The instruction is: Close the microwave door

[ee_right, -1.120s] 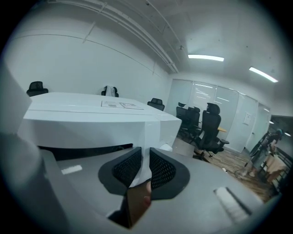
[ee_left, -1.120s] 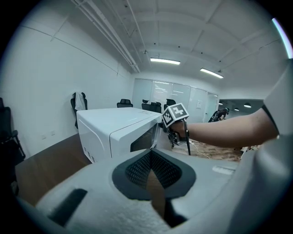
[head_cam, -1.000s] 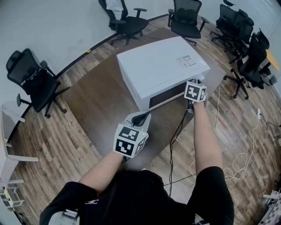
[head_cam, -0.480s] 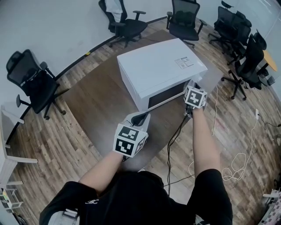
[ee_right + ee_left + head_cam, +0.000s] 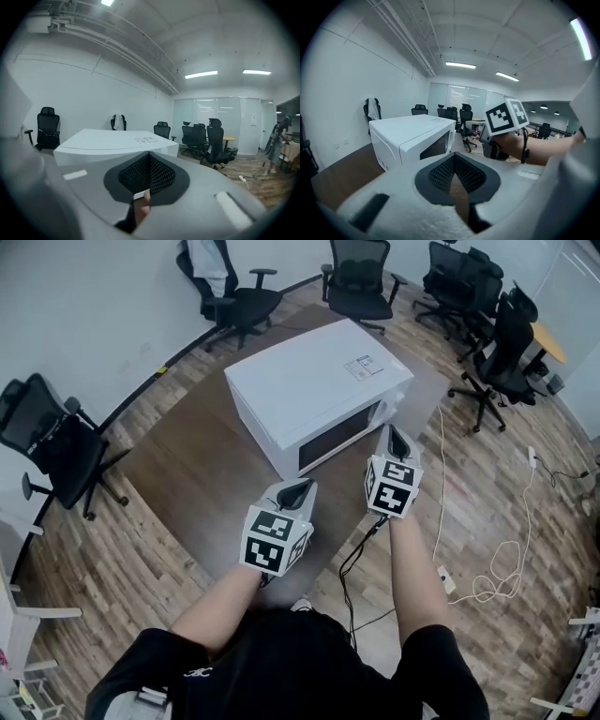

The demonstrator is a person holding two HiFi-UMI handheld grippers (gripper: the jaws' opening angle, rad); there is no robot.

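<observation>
The white microwave [image 5: 309, 381] stands on the brown table [image 5: 187, 465], its door with the dark window [image 5: 337, 432] flush against the front. My right gripper [image 5: 390, 435] hovers just in front of the door's right end, apart from it, shut with nothing between its pads. My left gripper [image 5: 298, 490] hangs nearer to me over the table, also shut and empty. In the left gripper view the microwave [image 5: 412, 133] lies ahead on the left and the right gripper's marker cube [image 5: 506, 117] on the right. The right gripper view looks over the microwave's top [image 5: 103, 140].
Black office chairs stand around: one at the left [image 5: 52, 442], two at the back [image 5: 225, 292] [image 5: 361, 277], several at the right [image 5: 497, 362]. A black cable [image 5: 352, 559] hangs off the table's near edge. A white cable [image 5: 497, 577] loops on the wooden floor.
My right gripper has drawn back from the microwave's front towards me and risen a little. The door's front now sits flush. The left gripper has barely moved.
</observation>
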